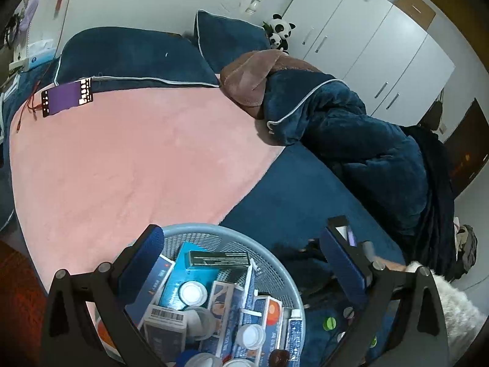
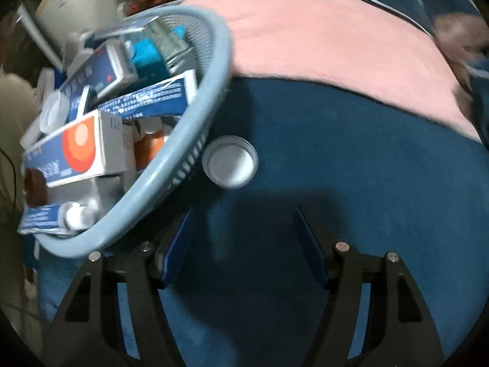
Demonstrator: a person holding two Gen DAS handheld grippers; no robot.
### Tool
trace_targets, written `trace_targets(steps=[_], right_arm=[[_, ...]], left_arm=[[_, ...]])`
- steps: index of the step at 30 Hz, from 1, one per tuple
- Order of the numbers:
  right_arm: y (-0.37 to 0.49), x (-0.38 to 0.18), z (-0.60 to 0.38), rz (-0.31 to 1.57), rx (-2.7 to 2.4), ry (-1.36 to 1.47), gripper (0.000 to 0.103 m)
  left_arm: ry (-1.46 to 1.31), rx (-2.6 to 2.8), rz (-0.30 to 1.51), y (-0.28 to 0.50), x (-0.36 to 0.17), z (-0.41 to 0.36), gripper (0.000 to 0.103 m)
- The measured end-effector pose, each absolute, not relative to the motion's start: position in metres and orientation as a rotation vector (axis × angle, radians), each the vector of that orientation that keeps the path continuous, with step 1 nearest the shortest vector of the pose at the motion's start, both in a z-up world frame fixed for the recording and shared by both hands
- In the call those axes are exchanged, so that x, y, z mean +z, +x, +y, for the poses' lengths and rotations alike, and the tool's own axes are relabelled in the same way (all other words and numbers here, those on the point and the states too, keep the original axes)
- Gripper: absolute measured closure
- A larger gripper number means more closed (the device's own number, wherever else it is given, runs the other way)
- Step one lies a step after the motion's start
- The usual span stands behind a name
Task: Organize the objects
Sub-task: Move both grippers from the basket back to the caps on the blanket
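A light blue mesh basket sits on the bed, full of medicine boxes, white-capped bottles and tubes. My left gripper is open above it, holding nothing. In the right wrist view the basket is at the left, with an orange-and-blue box on top. A white-capped bottle lies on the blue sheet right beside the basket's wall. My right gripper is open and empty, a little short of the bottle.
A pink blanket covers most of the bed, with a purple device on it. A rumpled blue duvet lies at the right. Small green-capped items lie on the sheet right of the basket.
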State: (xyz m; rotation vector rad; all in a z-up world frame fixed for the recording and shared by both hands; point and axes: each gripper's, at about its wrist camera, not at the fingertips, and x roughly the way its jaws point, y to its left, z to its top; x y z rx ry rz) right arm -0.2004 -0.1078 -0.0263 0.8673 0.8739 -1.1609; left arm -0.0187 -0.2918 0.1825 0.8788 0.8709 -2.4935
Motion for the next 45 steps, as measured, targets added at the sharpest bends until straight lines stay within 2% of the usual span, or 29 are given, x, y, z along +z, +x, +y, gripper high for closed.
trace_targets(steps=[6, 8, 9, 10, 18, 22, 25, 26, 28, 36, 40, 42, 45], right_arm=[[-0.183, -0.033, -0.122, 0.904, -1.109, 0.644, 0.039], [-0.178, -0.036, -0.130, 0.915, -1.079, 0.627, 0.050], [-0.177, -0.039, -0.134, 0.920, -1.063, 0.641, 0.060], [-0.175, -0.042, -0.136, 0.922, -1.043, 0.664, 0.062], [-0.185, -0.022, -0.097, 0.786, -1.194, 0.772, 0.062], [-0.183, 0.028, -0.073, 0.702, -1.278, 0.772, 0.062], [-0.155, 0.059, -0.090, 0.668, -1.239, 0.736, 0.061], [-0.145, 0.064, -0.102, 0.691, -1.225, 0.745, 0.060], [-0.133, 0.065, -0.116, 0.732, -1.247, 0.773, 0.042], [-0.142, 0.103, -0.076, 0.671, -1.522, 0.910, 0.036], [-0.123, 0.108, -0.038, 0.608, -1.678, 1.070, 0.010], [-0.106, 0.107, -0.006, 0.537, -1.766, 1.105, 0.003], [-0.086, 0.099, 0.037, 0.425, -1.873, 1.172, 0.002]], left_arm=[[0.927, -2.510, 0.829, -0.035, 0.180, -0.275, 0.001], [0.947, -2.512, 0.815, -0.040, 0.179, -0.270, 0.001], [0.957, -2.515, 0.814, -0.043, 0.178, -0.267, 0.001], [0.962, -2.516, 0.807, -0.044, 0.178, -0.266, 0.001], [0.964, -2.507, 0.809, -0.045, 0.178, -0.265, 0.001], [0.929, -2.482, 0.808, -0.036, 0.183, -0.272, 0.001], [0.912, -2.445, 0.804, -0.029, 0.186, -0.279, 0.001], [0.912, -2.433, 0.795, -0.027, 0.188, -0.280, 0.001], [0.910, -2.422, 0.780, -0.022, 0.191, -0.281, 0.001], [0.891, -2.395, 0.677, 0.004, 0.207, -0.279, 0.001], [0.926, -2.429, 0.609, 0.007, 0.213, -0.266, 0.001], [0.974, -2.462, 0.578, 0.005, 0.211, -0.254, 0.001], [1.056, -2.524, 0.550, 0.003, 0.205, -0.228, 0.001]])
